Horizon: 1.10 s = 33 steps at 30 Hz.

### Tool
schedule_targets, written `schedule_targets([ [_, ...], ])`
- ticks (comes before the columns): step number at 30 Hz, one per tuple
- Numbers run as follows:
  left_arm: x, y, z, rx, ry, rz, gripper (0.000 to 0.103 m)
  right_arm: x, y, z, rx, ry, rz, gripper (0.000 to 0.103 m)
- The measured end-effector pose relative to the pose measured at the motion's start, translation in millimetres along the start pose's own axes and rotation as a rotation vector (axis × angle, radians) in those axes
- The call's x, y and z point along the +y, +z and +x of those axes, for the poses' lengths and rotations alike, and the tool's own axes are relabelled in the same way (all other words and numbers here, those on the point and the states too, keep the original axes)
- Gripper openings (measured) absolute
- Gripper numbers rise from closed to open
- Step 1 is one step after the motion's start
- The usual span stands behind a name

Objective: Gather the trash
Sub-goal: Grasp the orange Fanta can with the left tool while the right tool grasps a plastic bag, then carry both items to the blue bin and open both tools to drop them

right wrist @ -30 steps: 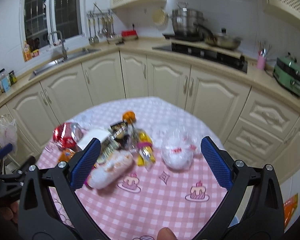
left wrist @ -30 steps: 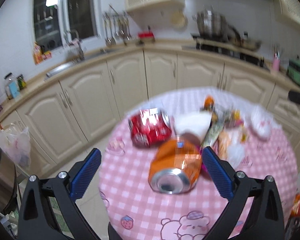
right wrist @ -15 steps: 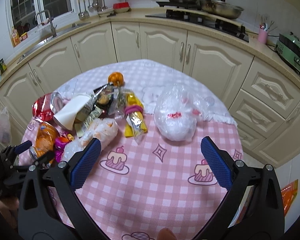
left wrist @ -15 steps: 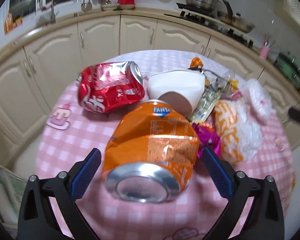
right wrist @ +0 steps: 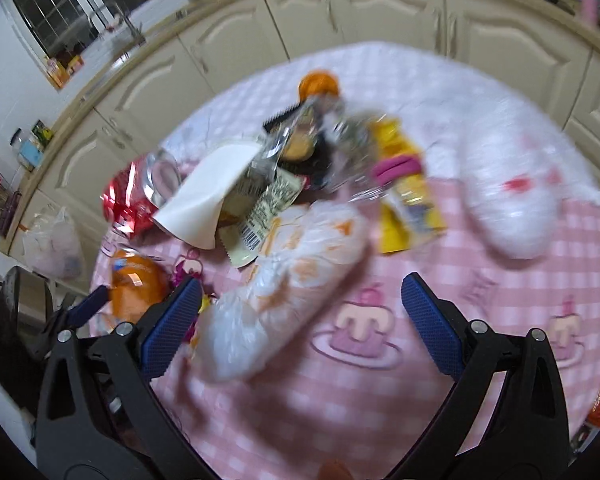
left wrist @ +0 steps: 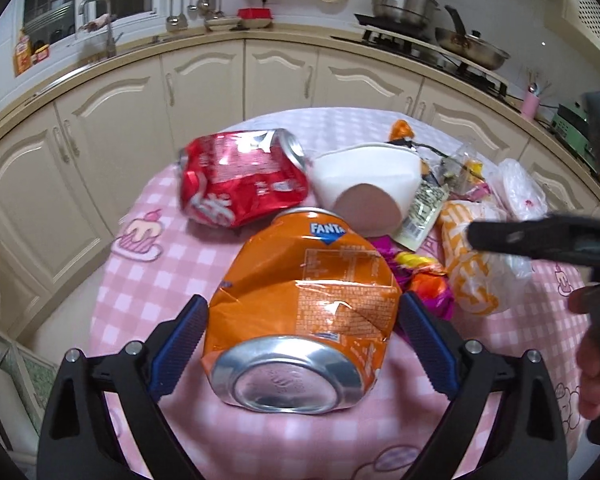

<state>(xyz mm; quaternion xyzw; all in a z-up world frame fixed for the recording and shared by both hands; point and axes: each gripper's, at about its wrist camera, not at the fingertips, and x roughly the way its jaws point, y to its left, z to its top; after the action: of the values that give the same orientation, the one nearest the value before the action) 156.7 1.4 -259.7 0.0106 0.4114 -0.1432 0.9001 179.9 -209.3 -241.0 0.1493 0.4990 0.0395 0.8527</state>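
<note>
The left tool (left wrist: 302, 344) stands with its blue pads (left wrist: 178, 348) against both sides of a crushed orange Fanta can (left wrist: 300, 300) lying on the pink checked counter (left wrist: 140, 292), its base toward the camera; the pads appear to touch the can, clamped on it. Just beyond lie a crushed red can (left wrist: 240, 178) on the left and a white paper cup (left wrist: 368, 184) on its side. The right tool (right wrist: 302, 320) hangs above the counter, its pads spread wide apart and clear of a clear plastic bag with orange print (right wrist: 284, 292). Yellow wrappers (right wrist: 408, 196) and a bunched white bag (right wrist: 512, 204) lie farther right.
</note>
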Motion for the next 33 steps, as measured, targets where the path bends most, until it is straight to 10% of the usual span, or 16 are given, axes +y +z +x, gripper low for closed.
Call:
schedule_targets([
  [2, 6, -2, -4, -0.003, 0.005, -0.014, 0.093, 1, -3, 8, 0.021, -0.005, -0.002, 0.05],
  [5, 13, -6, -14, -0.019, 0.009, -0.022, 0.093, 0, -11, 0, 0.003, 0.016, -0.029, 0.041],
  [17, -15, 7, -82, -0.169, -0.067, -0.014, 0.093, -63, -46, -91, -0.156, 0.241, 0.08, 0.04],
  [26, -181, 21, -101, -0.174, -0.358, 0.228, 0.093, -227, -115, -208, -0.377, 0.029, 0.344, 0.041],
  [33, -368, -40, -58, 0.013, -0.62, 0.49, 0.093, -380, -229, -214, -0.288, -0.179, 0.717, 0.041],
])
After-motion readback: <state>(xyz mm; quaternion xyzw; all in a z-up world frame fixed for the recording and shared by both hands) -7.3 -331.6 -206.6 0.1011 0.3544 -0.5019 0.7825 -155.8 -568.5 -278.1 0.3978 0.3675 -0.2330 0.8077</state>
